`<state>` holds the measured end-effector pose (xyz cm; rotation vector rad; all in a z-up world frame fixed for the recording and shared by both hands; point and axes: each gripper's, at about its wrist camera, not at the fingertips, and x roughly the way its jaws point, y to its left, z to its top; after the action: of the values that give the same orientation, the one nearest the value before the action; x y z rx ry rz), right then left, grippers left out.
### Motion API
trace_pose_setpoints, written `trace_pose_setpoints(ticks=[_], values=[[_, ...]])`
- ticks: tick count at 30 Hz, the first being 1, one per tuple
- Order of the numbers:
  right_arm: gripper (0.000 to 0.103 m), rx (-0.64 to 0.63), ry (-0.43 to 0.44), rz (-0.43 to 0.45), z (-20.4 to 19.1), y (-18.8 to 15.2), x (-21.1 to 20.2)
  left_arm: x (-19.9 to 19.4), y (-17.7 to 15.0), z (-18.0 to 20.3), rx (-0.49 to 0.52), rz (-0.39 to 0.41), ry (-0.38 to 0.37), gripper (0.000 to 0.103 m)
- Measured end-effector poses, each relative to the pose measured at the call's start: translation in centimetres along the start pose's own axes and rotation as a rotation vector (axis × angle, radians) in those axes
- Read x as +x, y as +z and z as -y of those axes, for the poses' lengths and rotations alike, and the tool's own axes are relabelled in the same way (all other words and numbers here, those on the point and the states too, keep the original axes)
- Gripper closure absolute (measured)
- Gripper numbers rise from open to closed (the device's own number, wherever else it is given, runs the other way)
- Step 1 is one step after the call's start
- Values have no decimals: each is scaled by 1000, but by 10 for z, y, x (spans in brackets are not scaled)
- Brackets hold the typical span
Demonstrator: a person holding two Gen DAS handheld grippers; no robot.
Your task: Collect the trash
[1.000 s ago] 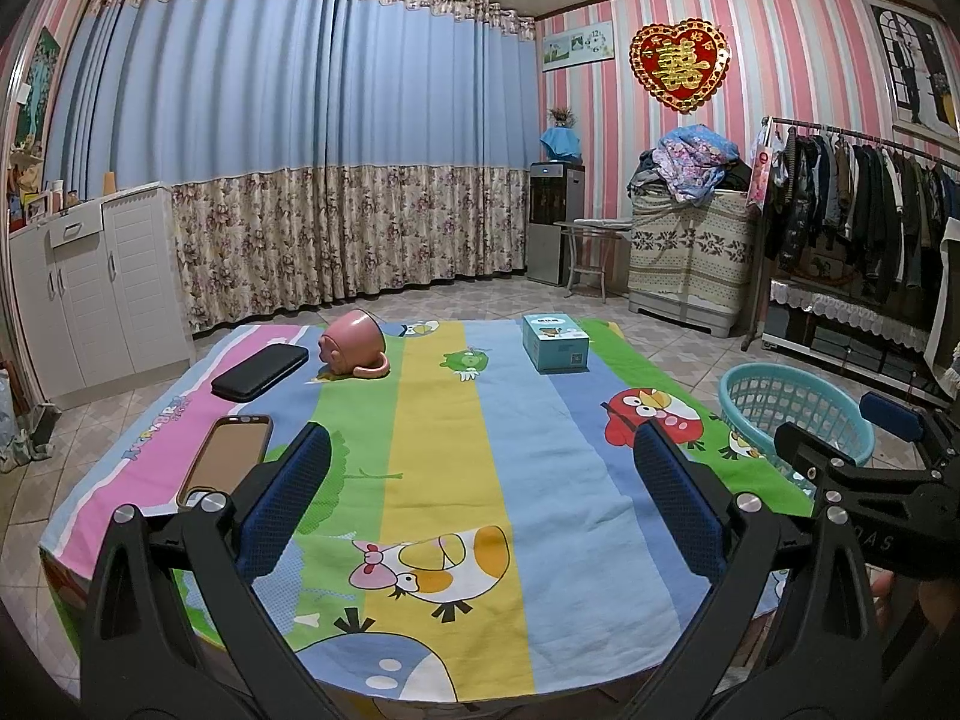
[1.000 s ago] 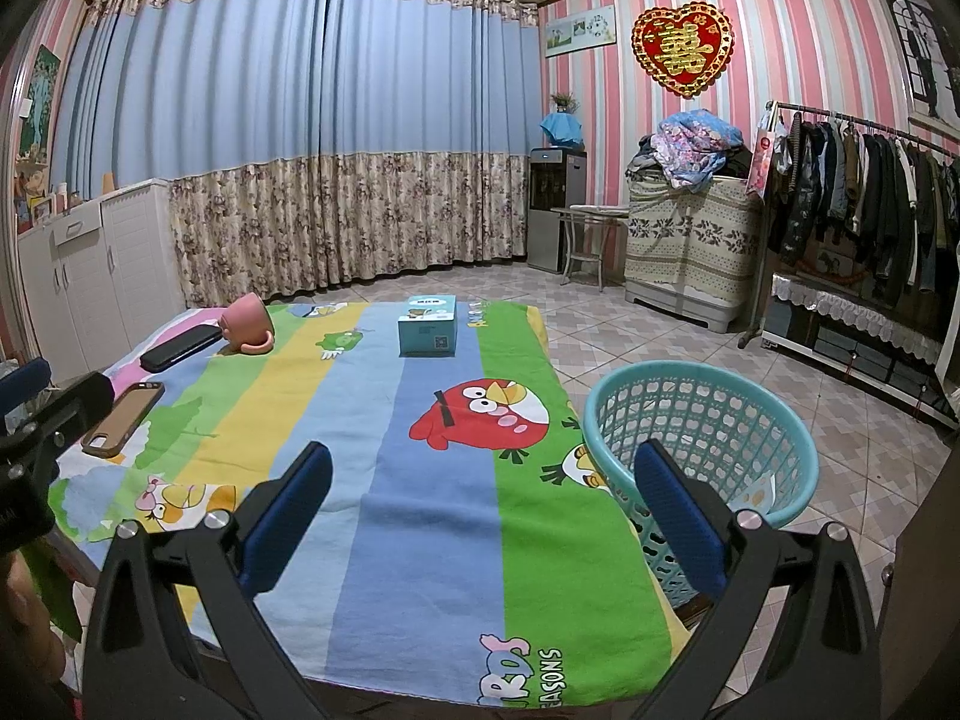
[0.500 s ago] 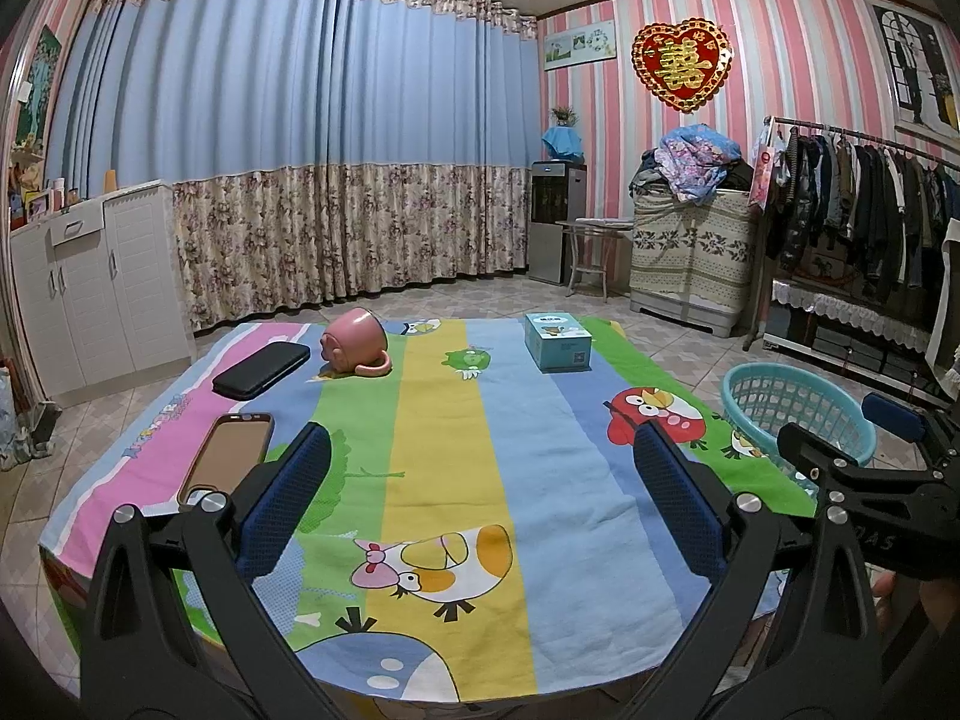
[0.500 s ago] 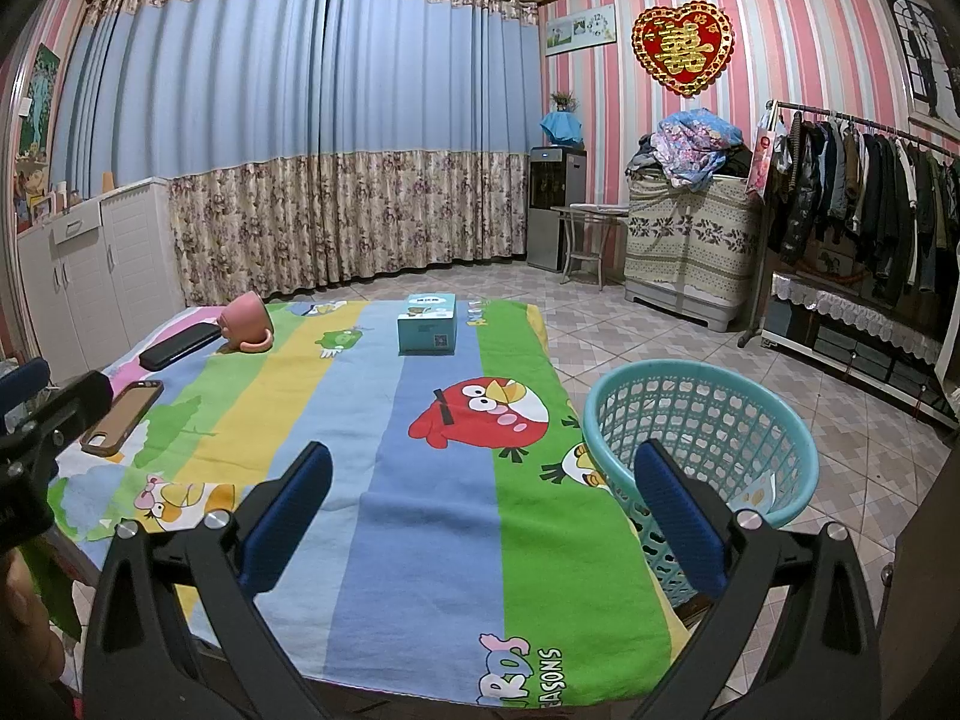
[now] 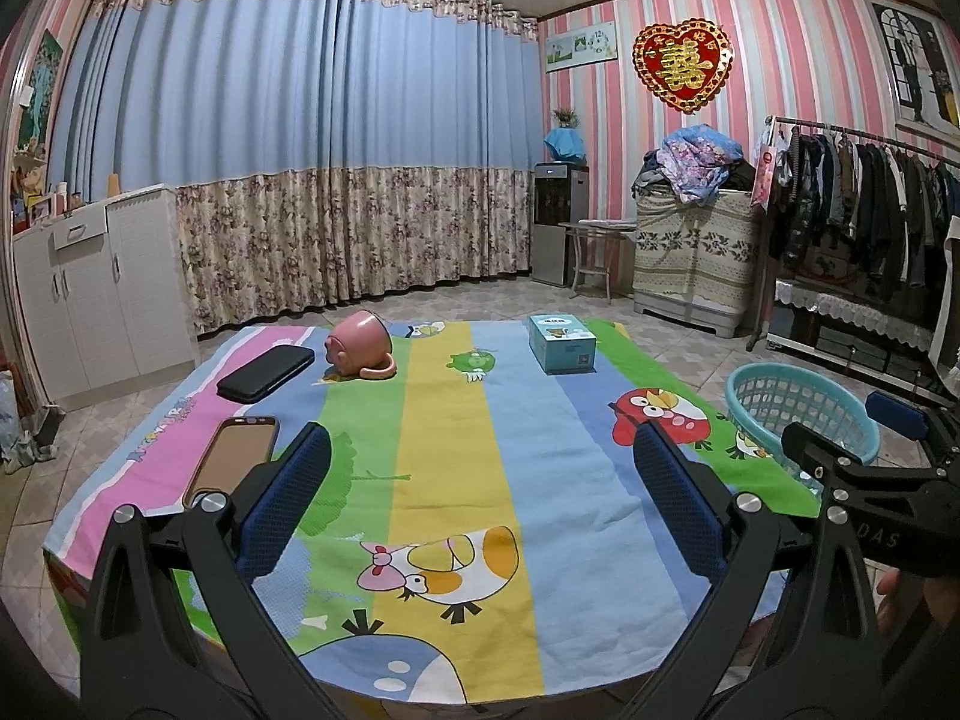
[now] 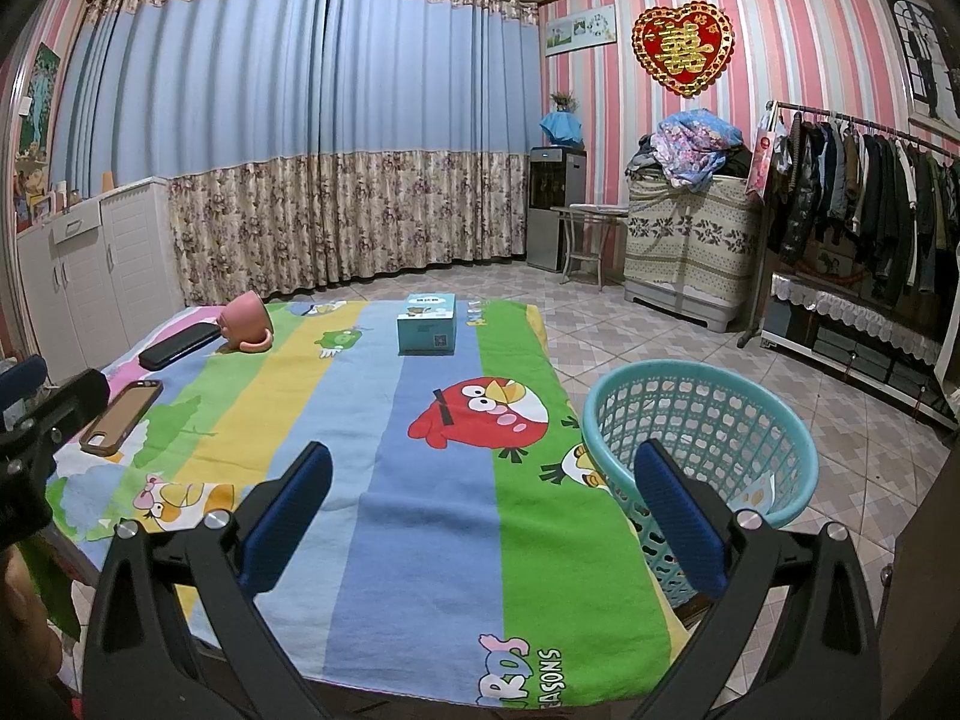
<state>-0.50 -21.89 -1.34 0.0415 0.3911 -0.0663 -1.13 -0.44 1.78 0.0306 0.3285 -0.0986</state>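
A teal plastic basket [image 6: 702,432] [image 5: 801,414] stands on the floor by the table's right edge, with a scrap of paper inside. The table carries a striped cartoon cloth [image 5: 456,456] [image 6: 420,480]. My left gripper [image 5: 480,498] hovers open over the near middle of the cloth, nothing between its blue pads. My right gripper [image 6: 483,504] is open too, near the table's right front corner, its right finger in front of the basket. Each gripper shows at the edge of the other's view. No loose trash is visible on the cloth.
On the cloth lie a pink mug on its side [image 5: 360,347], a black case [image 5: 266,373], a phone in a brown case [image 5: 231,461] and a light blue box [image 5: 562,343]. White cabinets [image 5: 90,300] stand left, a clothes rack [image 5: 864,192] right.
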Motion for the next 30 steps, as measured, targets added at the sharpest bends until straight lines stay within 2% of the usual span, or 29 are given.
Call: trace_pose_setpoints(ticks=[30], values=[[5, -3, 0, -2, 3, -1, 0, 0, -1, 0, 1, 2, 1, 5]])
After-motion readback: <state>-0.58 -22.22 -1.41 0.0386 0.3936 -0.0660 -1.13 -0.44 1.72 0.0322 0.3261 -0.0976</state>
